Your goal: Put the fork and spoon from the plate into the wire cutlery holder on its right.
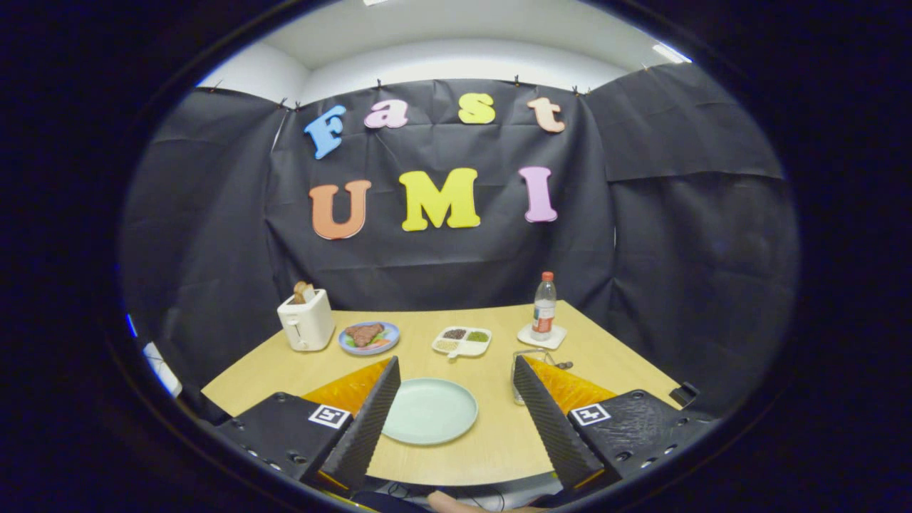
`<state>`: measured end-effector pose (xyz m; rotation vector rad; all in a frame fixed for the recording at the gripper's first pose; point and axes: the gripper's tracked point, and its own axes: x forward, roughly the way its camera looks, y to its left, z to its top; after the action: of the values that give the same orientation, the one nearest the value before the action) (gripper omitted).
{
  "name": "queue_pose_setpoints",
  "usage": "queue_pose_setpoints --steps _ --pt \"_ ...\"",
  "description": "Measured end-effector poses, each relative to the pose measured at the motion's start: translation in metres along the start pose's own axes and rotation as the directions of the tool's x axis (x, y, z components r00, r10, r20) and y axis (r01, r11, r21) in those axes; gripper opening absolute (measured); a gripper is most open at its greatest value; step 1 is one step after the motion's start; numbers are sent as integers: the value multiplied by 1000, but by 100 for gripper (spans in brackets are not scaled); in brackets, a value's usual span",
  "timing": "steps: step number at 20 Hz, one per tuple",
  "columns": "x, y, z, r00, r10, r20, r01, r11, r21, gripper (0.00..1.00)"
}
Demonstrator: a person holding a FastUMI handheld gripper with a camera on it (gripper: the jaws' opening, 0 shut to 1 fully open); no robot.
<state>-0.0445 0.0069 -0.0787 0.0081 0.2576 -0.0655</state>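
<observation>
A pale green plate [429, 411] lies on the wooden table [499, 442], between my two fingers and close in; its face is bare. To its right stands the wire cutlery holder [536, 354], mostly hidden behind my right finger [548, 420]. Something small and dark [563, 365] shows by the holder's far side; I cannot tell what it is. My gripper [456, 360] hangs above the table's near side, open, with nothing between its fingers.
Along the back of the table stand a white toaster [307, 323] with bread in it, a blue plate of food [368, 337], a white divided dish [462, 340] and a water bottle [543, 306] on a white coaster. Black cloth walls close in the booth.
</observation>
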Motion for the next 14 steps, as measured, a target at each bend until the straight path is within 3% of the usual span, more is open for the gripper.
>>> queue_pose_setpoints --steps 5,14 --pt "-23 10 11 996 2 89 0 1000 -26 96" --pt "-50 8 36 990 17 137 -16 1000 -8 96"
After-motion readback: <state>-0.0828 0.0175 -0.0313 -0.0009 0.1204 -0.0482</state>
